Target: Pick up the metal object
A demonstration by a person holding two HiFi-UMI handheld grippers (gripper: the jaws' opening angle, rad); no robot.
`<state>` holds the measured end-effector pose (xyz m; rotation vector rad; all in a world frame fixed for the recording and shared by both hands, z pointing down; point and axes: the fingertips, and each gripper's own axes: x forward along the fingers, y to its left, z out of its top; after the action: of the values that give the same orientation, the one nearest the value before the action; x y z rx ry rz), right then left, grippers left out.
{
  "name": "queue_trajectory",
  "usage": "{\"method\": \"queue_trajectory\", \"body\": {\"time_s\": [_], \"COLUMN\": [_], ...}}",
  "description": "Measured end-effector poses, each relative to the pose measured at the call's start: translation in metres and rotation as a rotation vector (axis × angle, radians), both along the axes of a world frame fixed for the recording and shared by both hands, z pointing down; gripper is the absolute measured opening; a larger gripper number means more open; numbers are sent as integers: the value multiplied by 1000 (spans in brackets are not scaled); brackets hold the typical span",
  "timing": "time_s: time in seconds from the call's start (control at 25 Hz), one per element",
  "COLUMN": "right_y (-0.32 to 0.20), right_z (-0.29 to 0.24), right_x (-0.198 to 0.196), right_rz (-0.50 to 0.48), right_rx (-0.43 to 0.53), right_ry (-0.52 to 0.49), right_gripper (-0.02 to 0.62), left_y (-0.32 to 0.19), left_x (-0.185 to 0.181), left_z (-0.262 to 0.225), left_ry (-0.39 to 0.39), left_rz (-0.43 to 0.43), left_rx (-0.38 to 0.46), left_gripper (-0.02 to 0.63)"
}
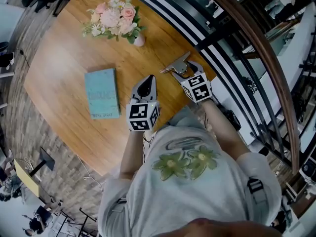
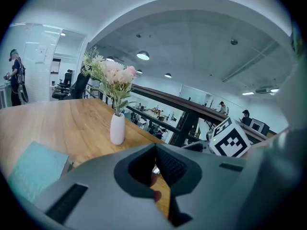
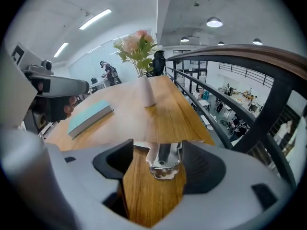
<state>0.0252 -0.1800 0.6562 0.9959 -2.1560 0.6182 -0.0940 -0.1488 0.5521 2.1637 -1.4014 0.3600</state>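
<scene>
Nearest my camera, I see the right gripper (image 3: pixel 158 146) with jaws apart around the one metal object (image 3: pixel 163 161), lying flat near the wooden table's (image 1: pixel 64 68) edge by the railing (image 1: pixel 269 53), the left gripper (image 2: pixel 156 150) closed and empty, one white vase (image 1: pixel 139 40) holding flowers (image 1: pixel 114 18), and one teal book (image 1: pixel 102 93) amid bare wood.

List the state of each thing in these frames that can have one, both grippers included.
Left gripper: jaws together, holding nothing.
Right gripper: open, jaws either side of the metal object, not clamped.
Metal object: lying on the wooden table, near the railing-side edge.
Teal book: closed, lying flat.
Vase of flowers: upright.
</scene>
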Motion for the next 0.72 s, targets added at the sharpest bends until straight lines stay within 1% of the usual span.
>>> {"method": "queue_trajectory", "body": {"time_s": [0.2, 0.72], "right_y": [-3, -6], "right_z": [12, 38], "right_x": [4, 1], "right_rz": [8, -9], "right_rx": [-19, -72], "right_ry": [24, 100], "right_gripper": [301, 307], "left_y": [-3, -12], "left_x": [-4, -12], "left_z": [2, 6], "left_ry": [1, 13], "left_rz": [-3, -27], "left_rx": [-6, -15], "left_gripper": [14, 14]}}
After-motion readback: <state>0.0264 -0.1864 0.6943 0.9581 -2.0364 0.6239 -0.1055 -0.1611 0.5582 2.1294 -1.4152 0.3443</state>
